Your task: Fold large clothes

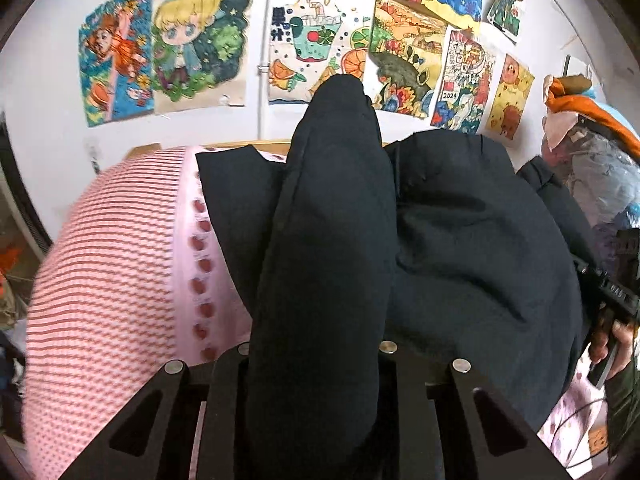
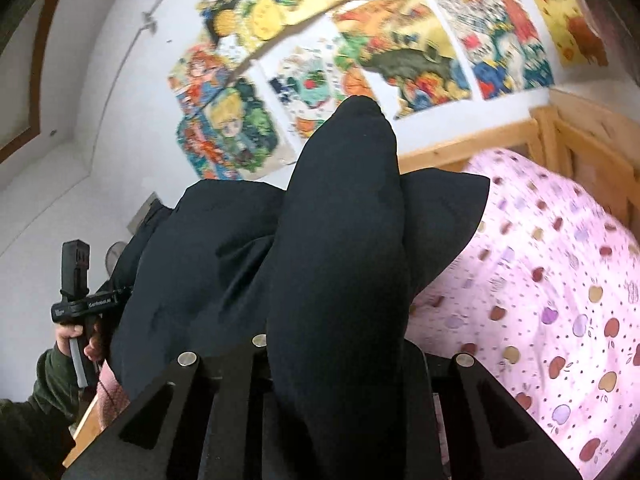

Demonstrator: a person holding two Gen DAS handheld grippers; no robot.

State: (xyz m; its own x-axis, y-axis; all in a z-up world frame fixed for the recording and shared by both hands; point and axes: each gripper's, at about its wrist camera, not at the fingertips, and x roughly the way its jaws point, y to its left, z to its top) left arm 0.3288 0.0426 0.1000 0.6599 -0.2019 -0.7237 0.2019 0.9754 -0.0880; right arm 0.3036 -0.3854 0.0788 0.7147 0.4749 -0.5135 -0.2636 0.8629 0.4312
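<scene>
A large dark navy garment [image 1: 460, 248] hangs lifted above a bed, stretched between both grippers. My left gripper [image 1: 316, 360] is shut on a thick bunched fold of it that fills the middle of the left wrist view and hides the fingertips. My right gripper [image 2: 340, 344] is shut on another bunched fold of the same garment [image 2: 192, 264], fingertips hidden too. The right gripper's handle and hand show at the right edge of the left wrist view [image 1: 612, 300]. The left gripper's handle and hand show at the left of the right wrist view [image 2: 76, 304].
A pink-and-red striped quilt [image 1: 104, 264] and pink apple-print bedding [image 2: 540, 280] cover the bed. A wooden bed frame [image 2: 576, 144] stands at the right. The white wall [image 1: 48, 92] carries several colourful drawings. A pile of bags and toys [image 1: 588, 148] sits at the far right.
</scene>
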